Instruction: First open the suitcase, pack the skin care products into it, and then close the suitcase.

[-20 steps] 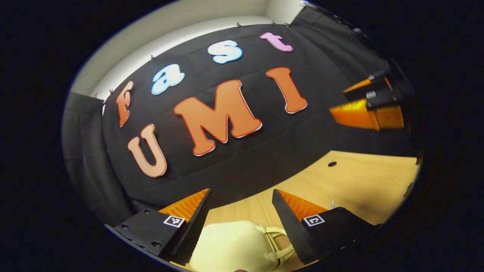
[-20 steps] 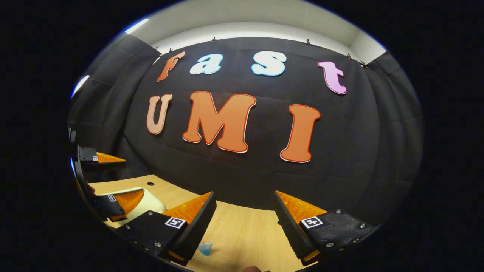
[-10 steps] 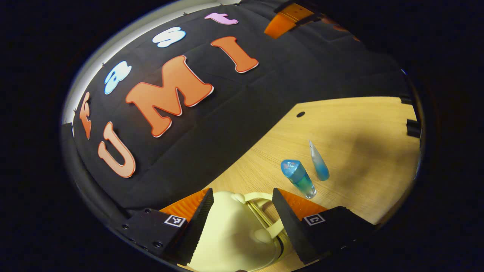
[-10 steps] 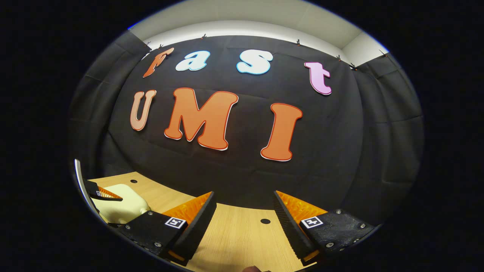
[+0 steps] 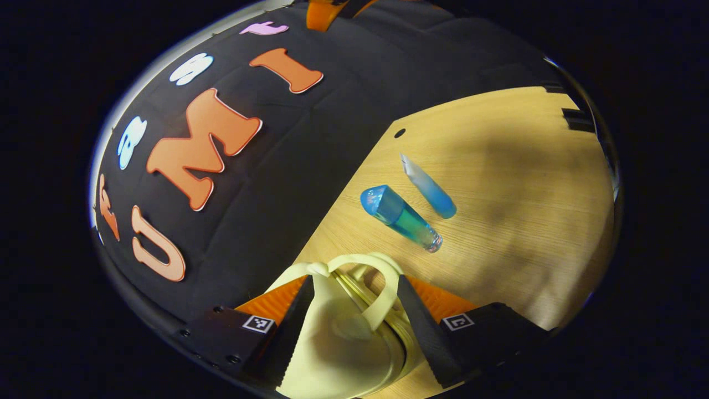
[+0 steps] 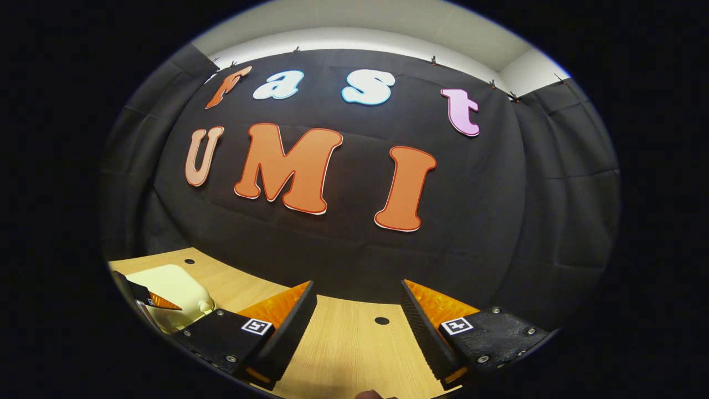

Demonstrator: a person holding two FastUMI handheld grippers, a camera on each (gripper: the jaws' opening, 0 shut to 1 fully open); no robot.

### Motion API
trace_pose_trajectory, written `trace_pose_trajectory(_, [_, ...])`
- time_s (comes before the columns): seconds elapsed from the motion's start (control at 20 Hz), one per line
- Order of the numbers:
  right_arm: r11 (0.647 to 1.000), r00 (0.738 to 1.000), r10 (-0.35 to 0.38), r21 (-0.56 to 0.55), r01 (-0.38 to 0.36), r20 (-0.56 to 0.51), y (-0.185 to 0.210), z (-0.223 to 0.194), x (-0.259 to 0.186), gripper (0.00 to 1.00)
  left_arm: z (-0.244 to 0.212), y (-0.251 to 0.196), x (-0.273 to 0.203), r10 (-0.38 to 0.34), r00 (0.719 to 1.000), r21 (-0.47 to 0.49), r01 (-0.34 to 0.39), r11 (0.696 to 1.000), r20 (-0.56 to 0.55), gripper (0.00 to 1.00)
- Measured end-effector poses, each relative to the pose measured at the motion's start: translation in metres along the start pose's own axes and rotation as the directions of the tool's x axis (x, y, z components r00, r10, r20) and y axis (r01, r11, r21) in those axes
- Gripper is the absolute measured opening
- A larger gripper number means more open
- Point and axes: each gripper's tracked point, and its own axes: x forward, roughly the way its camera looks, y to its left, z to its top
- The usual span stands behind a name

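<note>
Left gripper view: the left gripper point(image 5: 354, 310) sits at the bottom centre of the frame, its two fingers spread on either side of a small pale-yellow hard-shell suitcase point(image 5: 338, 354) with a looped carry handle point(image 5: 382, 288). Whether the fingers actually press on the shell cannot be told. The suitcase rests on the light wooden tabletop point(image 5: 515, 166) with its lid down.

Right of centre in this view, two skin care items lie on the tabletop, apart from the suitcase: a clear tube with blue-green contents and a rounded blue cap point(image 5: 400, 217), and just beside it, toward the upper right, a slim frosted tube fading to blue point(image 5: 427, 185).

Right gripper view: the right gripper point(image 6: 357, 316) is at bottom centre, fingers parted with nothing between them, above bare tabletop. The suitcase appears at lower left point(image 6: 171, 288), with the left gripper's fingers over it.
</note>
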Motion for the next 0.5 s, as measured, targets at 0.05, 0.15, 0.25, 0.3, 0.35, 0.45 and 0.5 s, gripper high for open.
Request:
trace_pose_trajectory(0.05, [1.000, 1.000, 0.000, -0.003, 0.000, 0.004, -0.001, 0.000, -0.001, 0.95, -0.003, -0.001, 0.000, 0.009, 1.000, 0.032, -0.009, 0.999, -0.012, 0.94])
trace_pose_trajectory(0.15, [1.000, 1.000, 0.001, -0.006, -0.001, 0.003, 0.000, -0.001, -0.001, 0.95, -0.011, -0.004, 0.003, 0.012, 0.999, 0.088, -0.009, 0.996, -0.040, 0.87])
trace_pose_trajectory(0.25, [1.000, 1.000, 0.001, 0.001, -0.001, 0.000, -0.001, -0.004, -0.003, 0.95, -0.018, -0.008, 0.009, 0.010, 0.997, 0.134, 0.000, 0.991, -0.074, 0.83])
trace_pose_trajectory(0.3, [1.000, 1.000, 0.000, 0.004, 0.000, -0.007, -0.001, -0.007, -0.003, 0.95, -0.020, -0.007, 0.013, 0.019, 0.996, 0.161, -0.005, 0.987, -0.087, 0.78])
trace_pose_trajectory(0.35, [1.000, 1.000, -0.002, 0.009, 0.002, -0.013, -0.001, -0.009, -0.003, 0.95, -0.025, -0.010, 0.017, 0.014, 0.994, 0.178, 0.005, 0.984, -0.104, 0.72])
trace_pose_trajectory(0.45, [1.000, 1.000, -0.007, 0.017, 0.008, -0.011, -0.003, -0.009, -0.005, 0.95, -0.020, -0.018, 0.025, 0.003, 0.995, 0.208, 0.016, 0.978, -0.095, 0.39])
trace_pose_trajectory(0.5, [1.000, 1.000, -0.010, 0.019, 0.010, -0.010, -0.004, -0.009, -0.006, 0.95, -0.018, -0.019, 0.021, 0.006, 0.995, 0.202, 0.015, 0.979, -0.101, 0.25])
